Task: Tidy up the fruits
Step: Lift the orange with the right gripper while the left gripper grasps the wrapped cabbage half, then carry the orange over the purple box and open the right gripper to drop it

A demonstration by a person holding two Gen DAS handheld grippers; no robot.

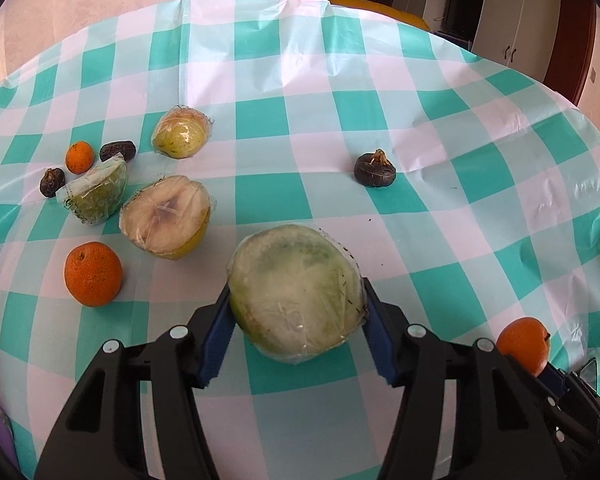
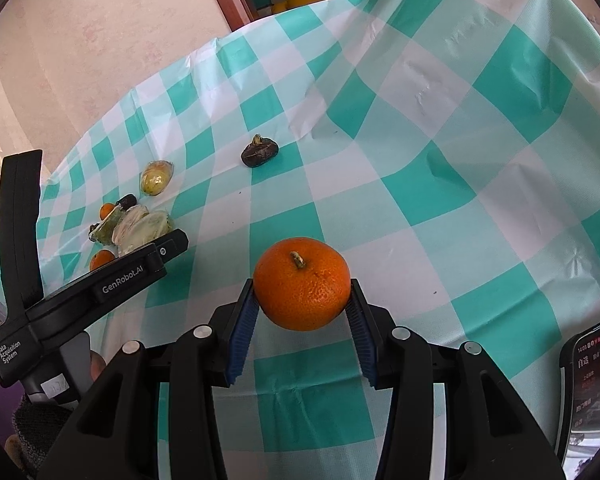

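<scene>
My left gripper (image 1: 296, 289) is shut on a large cut fruit half wrapped in clear film (image 1: 296, 280), its blue pads pressing both sides just above the checked tablecloth (image 1: 440, 216). My right gripper (image 2: 302, 285) is shut on an orange tangerine (image 2: 302, 280), stem up; the same tangerine (image 1: 525, 343) shows at the lower right of the left wrist view. To the left lies a cluster: a wrapped pale fruit half (image 1: 166, 216), a wrapped green wedge (image 1: 96, 196), a wrapped whole yellow-green fruit (image 1: 182, 132), two tangerines (image 1: 93, 274) (image 1: 79, 157) and two dark dates (image 1: 118, 151) (image 1: 52, 182).
A dark round fruit with a dry stem (image 1: 375, 170) sits alone toward the right. A phone with a lit screen (image 2: 592, 392) lies at the near right edge. The left gripper's black body (image 2: 100, 288) crosses the left of the right wrist view. A wall and doorway stand behind the table.
</scene>
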